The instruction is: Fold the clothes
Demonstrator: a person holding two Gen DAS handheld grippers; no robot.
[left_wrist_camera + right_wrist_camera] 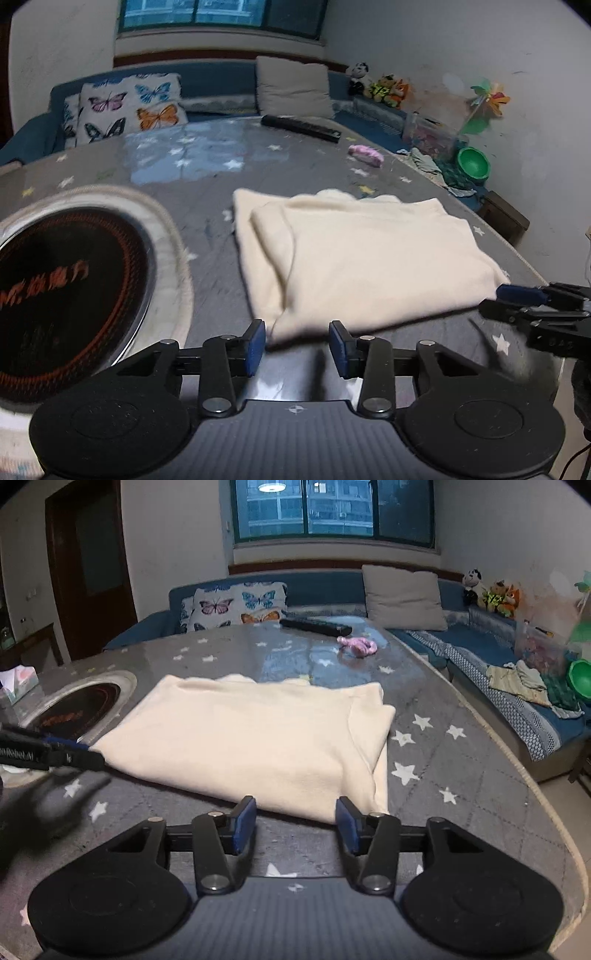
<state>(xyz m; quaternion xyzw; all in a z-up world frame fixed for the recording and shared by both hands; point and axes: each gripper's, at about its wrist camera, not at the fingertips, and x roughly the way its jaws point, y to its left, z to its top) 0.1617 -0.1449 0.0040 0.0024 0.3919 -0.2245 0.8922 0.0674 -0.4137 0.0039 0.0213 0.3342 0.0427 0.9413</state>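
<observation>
Looking along both tools: cream garment (362,258) lies folded on the star-print table (207,229), a doubled layer along its 9 o'clock side in the left view. No earlier state noted.

Left gripper (297,347): jaws apart, nothing between the blue pads, near corner of the garment just beyond the tips at 12 o'clock. Right gripper (295,825): jaws apart too, empty, the garment's near hem just ahead of them. In the right view the left tool sits at 9 o'clock beside the cloth's near-left corner.

Stove ring (70,295) set in the table at 9 o'clock of the garment, close to its left edge. Pink toy (356,646) and dark remote (316,626) at 12 o'clock, well apart from the cloth.

Risks, as judged: a pinch taking only the top layer would pull the fold open; uneven lift between the two tools would skew the next fold; a leftward drag could slide the cloth over the stove ring.
</observation>
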